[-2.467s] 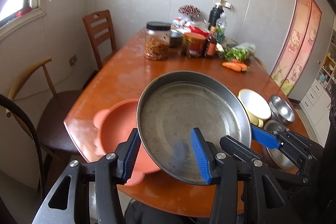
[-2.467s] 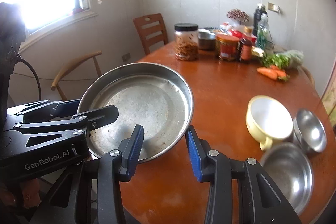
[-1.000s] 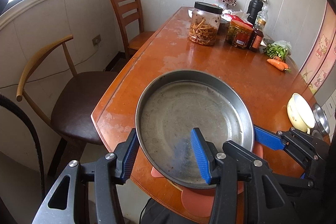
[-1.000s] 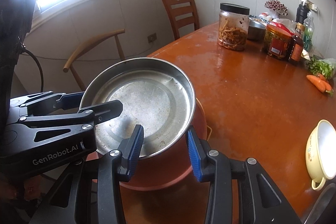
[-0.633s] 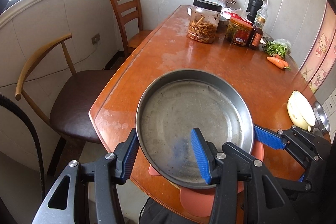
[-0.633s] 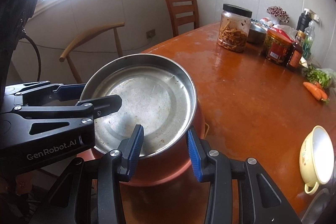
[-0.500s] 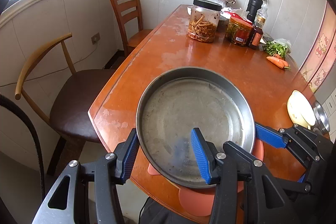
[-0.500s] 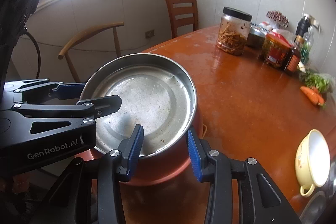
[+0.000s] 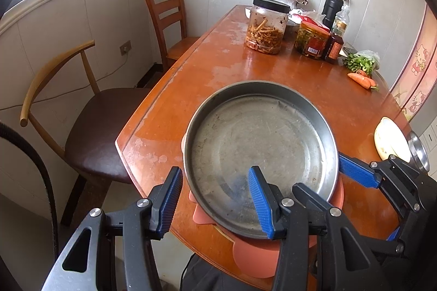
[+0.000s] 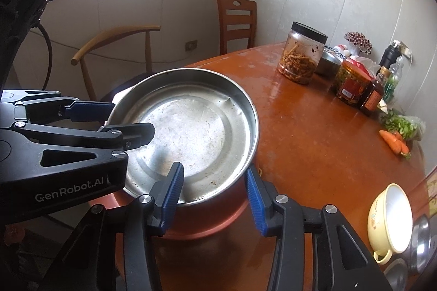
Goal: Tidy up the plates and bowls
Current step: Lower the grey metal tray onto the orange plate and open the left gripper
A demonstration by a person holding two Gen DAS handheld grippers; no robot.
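A wide, shallow metal pan (image 9: 259,143) sits on top of an orange-pink bowl (image 9: 254,255) at the near corner of the brown table (image 9: 218,64). My left gripper (image 9: 215,202) is shut on the pan's near rim, one blue pad inside and one outside. My right gripper (image 10: 213,194) straddles the rim of the pan (image 10: 196,132) on its other side. Its jaws are opening, and the pads no longer press on the rim between them. The orange bowl (image 10: 207,217) shows below the pan.
A yellow handled bowl (image 10: 390,217) and steel bowls (image 10: 420,241) stand at the right edge. A jar (image 9: 266,29), bottles, greens and a carrot (image 9: 360,79) are at the far end. Two chairs (image 9: 90,132) stand left of the table.
Both grippers carried the pan left and set it on the orange bowl. In the last half second the right jaws widened a little and the right view rolled. The left gripper is still.
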